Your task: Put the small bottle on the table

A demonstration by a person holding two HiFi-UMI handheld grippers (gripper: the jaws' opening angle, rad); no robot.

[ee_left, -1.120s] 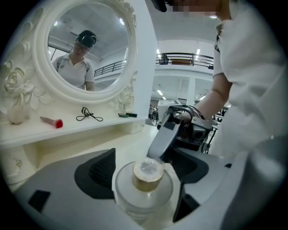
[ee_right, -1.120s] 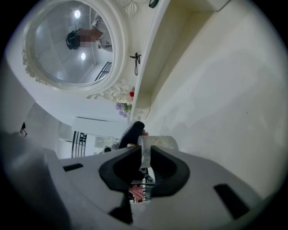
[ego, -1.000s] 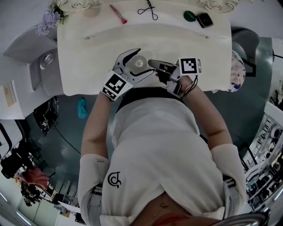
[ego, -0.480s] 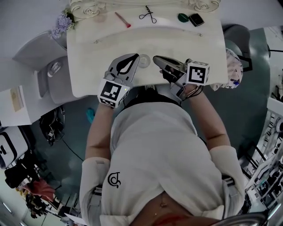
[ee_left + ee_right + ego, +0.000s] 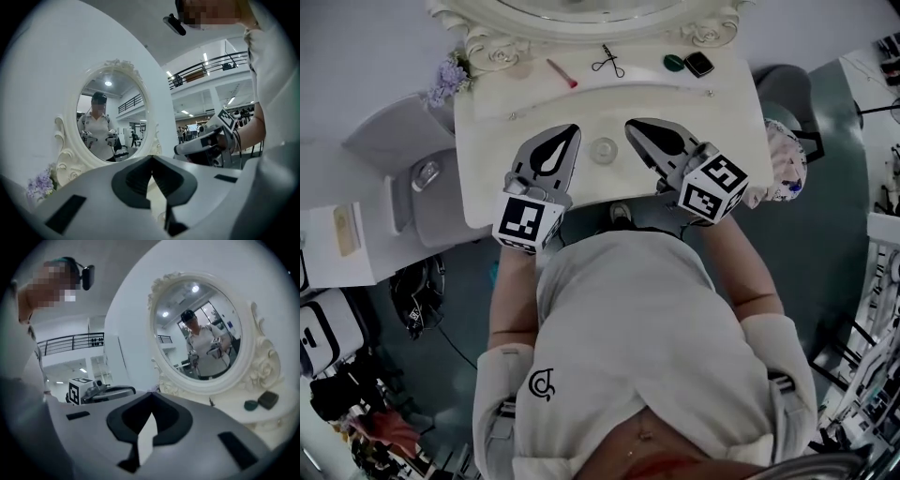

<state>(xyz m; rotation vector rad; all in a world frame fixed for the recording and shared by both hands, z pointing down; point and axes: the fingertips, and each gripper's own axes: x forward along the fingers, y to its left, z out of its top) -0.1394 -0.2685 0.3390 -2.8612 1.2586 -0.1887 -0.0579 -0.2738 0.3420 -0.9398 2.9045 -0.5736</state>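
Note:
The small bottle (image 5: 603, 150), seen from above as a pale round cap, stands on the white vanity table (image 5: 722, 112) between my two grippers and touches neither. In the head view my left gripper (image 5: 573, 129) lies to its left with jaws shut and empty. To the bottle's right is my right gripper (image 5: 632, 124), also shut and empty. The left gripper view shows its closed jaws (image 5: 151, 157) with the right gripper (image 5: 206, 143) beyond. In the right gripper view the jaws (image 5: 151, 393) are closed, and the bottle is hidden there.
An ornate oval mirror (image 5: 110, 119) stands at the table's back. Along the back lie a pink brush (image 5: 562, 73), a scissor-like tool (image 5: 607, 61), a green item (image 5: 674, 63) and a dark compact (image 5: 699, 64). Purple flowers (image 5: 445, 75) sit at the back left corner.
The left gripper let go of the bottle and shut. Both grippers drew apart, leaving the bottle standing on the table between them.

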